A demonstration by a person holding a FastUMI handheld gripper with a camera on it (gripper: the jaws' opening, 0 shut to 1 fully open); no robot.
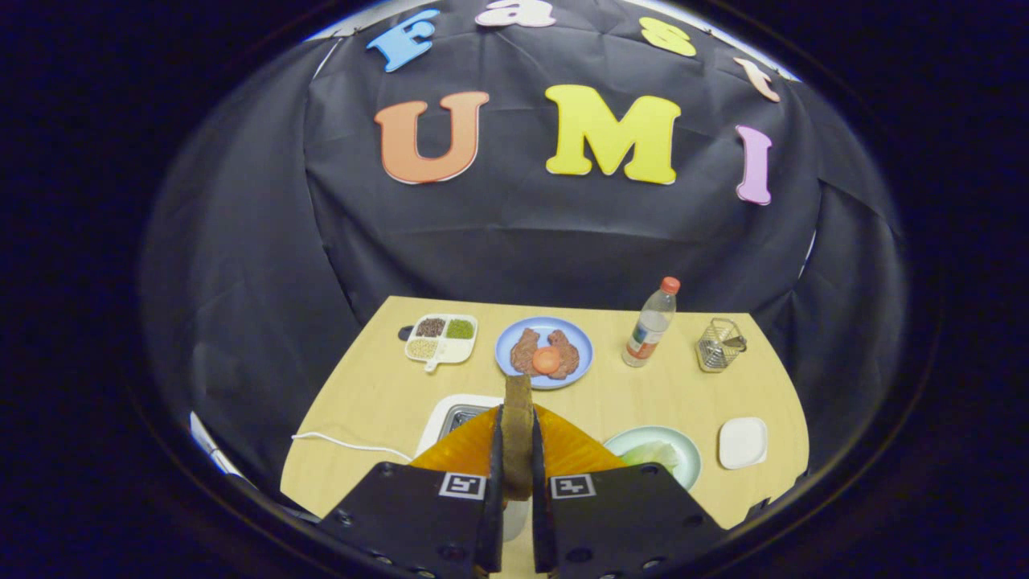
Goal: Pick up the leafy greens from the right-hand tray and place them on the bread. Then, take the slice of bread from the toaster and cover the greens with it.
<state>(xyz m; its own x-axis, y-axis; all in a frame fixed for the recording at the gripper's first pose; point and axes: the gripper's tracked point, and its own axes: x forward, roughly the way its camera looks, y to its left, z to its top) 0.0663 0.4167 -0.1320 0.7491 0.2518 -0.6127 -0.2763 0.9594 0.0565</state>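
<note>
In the gripper view, I am holding the brown slice of bread [518, 434] upright at bottom centre, with the black two-finger gripper [517, 462] clamping it from both sides above the white toaster [450, 418]. The pale leafy greens [653, 454] are lying on the light green round plate [687, 450] at lower right, near a small white square dish [742, 442]. Toward the middle of the frame, a blue plate [545, 351] and a clear plastic bottle [650, 324] are sitting on the light wooden table [378, 394].

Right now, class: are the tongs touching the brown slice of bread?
Touching. The gripper view shows the tongs shut on the brown slice of bread, both fingers pressing its faces.
</note>
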